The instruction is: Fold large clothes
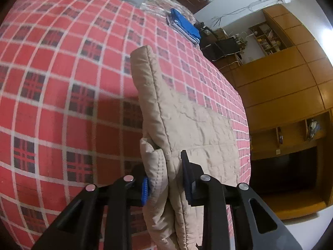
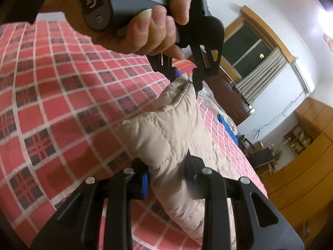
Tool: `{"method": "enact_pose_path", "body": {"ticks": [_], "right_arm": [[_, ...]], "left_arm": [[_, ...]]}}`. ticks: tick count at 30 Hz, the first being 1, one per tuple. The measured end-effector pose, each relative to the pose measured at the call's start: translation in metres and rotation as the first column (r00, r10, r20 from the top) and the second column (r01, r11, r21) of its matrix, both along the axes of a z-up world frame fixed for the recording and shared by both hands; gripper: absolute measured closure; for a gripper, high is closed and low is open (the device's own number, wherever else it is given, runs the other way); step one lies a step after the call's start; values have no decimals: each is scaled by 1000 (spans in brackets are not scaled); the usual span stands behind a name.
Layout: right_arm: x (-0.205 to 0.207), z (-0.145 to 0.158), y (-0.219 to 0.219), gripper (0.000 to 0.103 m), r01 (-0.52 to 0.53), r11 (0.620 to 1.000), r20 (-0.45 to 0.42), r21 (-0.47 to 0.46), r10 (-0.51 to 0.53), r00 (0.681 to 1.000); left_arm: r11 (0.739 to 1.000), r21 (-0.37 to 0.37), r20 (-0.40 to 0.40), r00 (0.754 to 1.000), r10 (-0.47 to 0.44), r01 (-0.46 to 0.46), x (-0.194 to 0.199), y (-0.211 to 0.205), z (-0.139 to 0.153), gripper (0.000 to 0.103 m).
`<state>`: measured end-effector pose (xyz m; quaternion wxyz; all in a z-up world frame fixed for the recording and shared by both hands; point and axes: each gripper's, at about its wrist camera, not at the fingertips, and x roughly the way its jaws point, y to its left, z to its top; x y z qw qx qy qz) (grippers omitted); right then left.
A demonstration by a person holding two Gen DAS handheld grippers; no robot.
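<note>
A puffy beige quilted jacket [image 1: 183, 114] lies partly on a bed with a red, white and dark checked cover [image 1: 62, 83], and one thick edge of it is lifted up off the bed. The left gripper [image 1: 166, 179] has its two black fingers squeezed onto a fat fold of the jacket, with a blue pad pressing the cloth at 9 o'clock. The right gripper [image 2: 168, 177] pinches another part of the same raised edge, its jaws closed tight on the padding. In the right wrist view, a hand [image 2: 149, 25] at 12 o'clock holds the grey handle of the left gripper, whose tips bite the jacket's far corner. A folded blue cloth [image 1: 185, 25] sits further up the bed at 1 o'clock. Orange wooden cupboards [image 1: 287, 87] stand at 3 o'clock.
</note>
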<state>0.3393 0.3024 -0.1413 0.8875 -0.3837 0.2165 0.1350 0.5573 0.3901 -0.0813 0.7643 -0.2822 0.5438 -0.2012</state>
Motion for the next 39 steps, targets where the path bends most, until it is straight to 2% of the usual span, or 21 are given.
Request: {"method": "enact_pose_path", "body": {"ticks": [4, 13, 19, 31, 39], "right_arm": [[3, 14, -9, 77, 16, 999, 10, 44, -17, 1000], [5, 33, -30, 77, 47, 992, 16, 120, -49, 999], [7, 44, -46, 77, 65, 983, 17, 173, -69, 998], [9, 64, -86, 77, 100, 955, 23, 279, -111, 994], [11, 72, -115, 78, 122, 935, 26, 334, -139, 990]], "left_arm": [[1000, 25, 23, 1000, -11, 11, 4, -21, 23, 78], [997, 68, 52, 998, -38, 34, 10, -53, 53, 79], [994, 98, 62, 996, -57, 51, 12, -69, 65, 79], [982, 153, 95, 988, -125, 110, 17, -127, 95, 80], [974, 177, 101, 982, -160, 141, 21, -160, 103, 80]]}}
